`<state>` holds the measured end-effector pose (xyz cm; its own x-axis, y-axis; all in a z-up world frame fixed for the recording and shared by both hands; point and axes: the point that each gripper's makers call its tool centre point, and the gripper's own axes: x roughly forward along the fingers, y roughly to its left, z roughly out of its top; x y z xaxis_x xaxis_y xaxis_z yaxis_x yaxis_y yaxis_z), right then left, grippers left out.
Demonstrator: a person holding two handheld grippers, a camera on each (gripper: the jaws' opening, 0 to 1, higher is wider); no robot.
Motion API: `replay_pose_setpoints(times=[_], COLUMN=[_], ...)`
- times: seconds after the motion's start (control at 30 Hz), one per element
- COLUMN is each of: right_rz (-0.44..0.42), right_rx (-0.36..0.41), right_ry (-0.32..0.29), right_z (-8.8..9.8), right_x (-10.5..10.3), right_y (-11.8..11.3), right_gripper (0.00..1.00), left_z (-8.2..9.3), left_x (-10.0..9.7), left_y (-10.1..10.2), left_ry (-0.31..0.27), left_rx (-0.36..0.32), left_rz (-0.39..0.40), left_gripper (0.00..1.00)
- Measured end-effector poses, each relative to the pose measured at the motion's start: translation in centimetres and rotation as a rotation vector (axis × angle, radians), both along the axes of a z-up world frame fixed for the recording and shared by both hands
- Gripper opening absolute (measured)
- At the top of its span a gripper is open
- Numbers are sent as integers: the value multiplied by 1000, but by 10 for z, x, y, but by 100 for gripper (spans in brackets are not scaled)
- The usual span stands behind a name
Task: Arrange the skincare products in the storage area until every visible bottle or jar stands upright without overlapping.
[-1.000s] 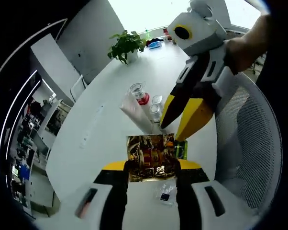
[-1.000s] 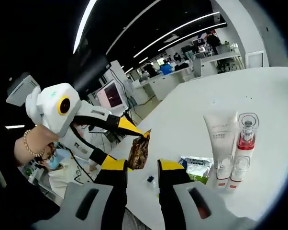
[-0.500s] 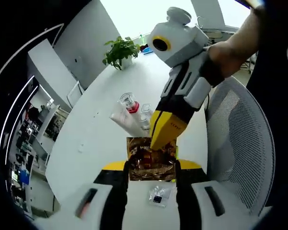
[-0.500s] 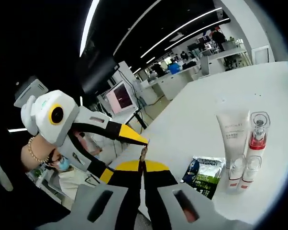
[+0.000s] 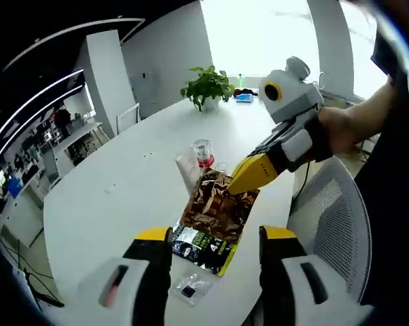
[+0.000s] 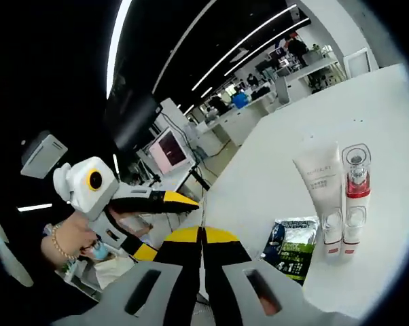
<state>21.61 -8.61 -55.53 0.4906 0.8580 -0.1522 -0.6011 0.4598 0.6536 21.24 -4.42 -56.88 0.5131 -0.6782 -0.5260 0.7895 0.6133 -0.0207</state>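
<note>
Open-plan office: desk rows point(image 6: 296, 71), monitor point(image 6: 167, 151), mesh chair point(image 5: 327, 210).

White tube point(image 6: 318, 182), red-capped bottle point(image 6: 354, 178) upright, side by side on table.

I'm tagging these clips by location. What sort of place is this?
Most likely an open-plan office or lab. A large white table holds a potted plant, a mesh office chair stands beside it, and the right gripper view shows rows of desks with monitors under long strip ceiling lights.
</note>
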Motion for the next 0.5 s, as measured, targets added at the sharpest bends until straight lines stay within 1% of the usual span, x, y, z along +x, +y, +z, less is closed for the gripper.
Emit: replay_pose_setpoints(times=[0.03,0.07,0.1,0.13,0.17,0.2,0.23,0.3,0.37,0.4,0.43,0.5], right_rz=[-3,-11,-12,-14,-14,-14,-12,1,2,13,21,41], right_rx=[18,67,103,133,173,200,238,288,301,318,331,345], right_ry=[7,30,46,61,74,86,100,118,124,129,136,137], right_z=[1,5,7,9,12,14,17,22,22,23,25,27], right_x=[0,2,2,2,2,1,0,-4,-5,-7,-8,-11], right_y=[0,0,0,1,2,2,4,8,11,14,17,21], right_gripper=[1,1,1,1,1,1,1,1,1,1,1,1], left_z=[2,5,8,10,11,14,18,21,24,25,24,20], left_x=[-2,-5,-6,-6,-5,-5,-6,-11,-14,-16,-18,-21], left_y=[-1,-2,-3,-1,6,8,9,10,8,6,5,2], left_ry=[31,79,116,151,201,225,257,303,320,340,347,350], left_rx=[-64,-168,-246,-317,-415,-481,-575,-682,-741,-779,-798,-790], left_rz=[31,76,113,150,191,212,228,247,248,250,256,255], left_gripper=[55,55,53,51,48,44,41,38,38,37,34,23])
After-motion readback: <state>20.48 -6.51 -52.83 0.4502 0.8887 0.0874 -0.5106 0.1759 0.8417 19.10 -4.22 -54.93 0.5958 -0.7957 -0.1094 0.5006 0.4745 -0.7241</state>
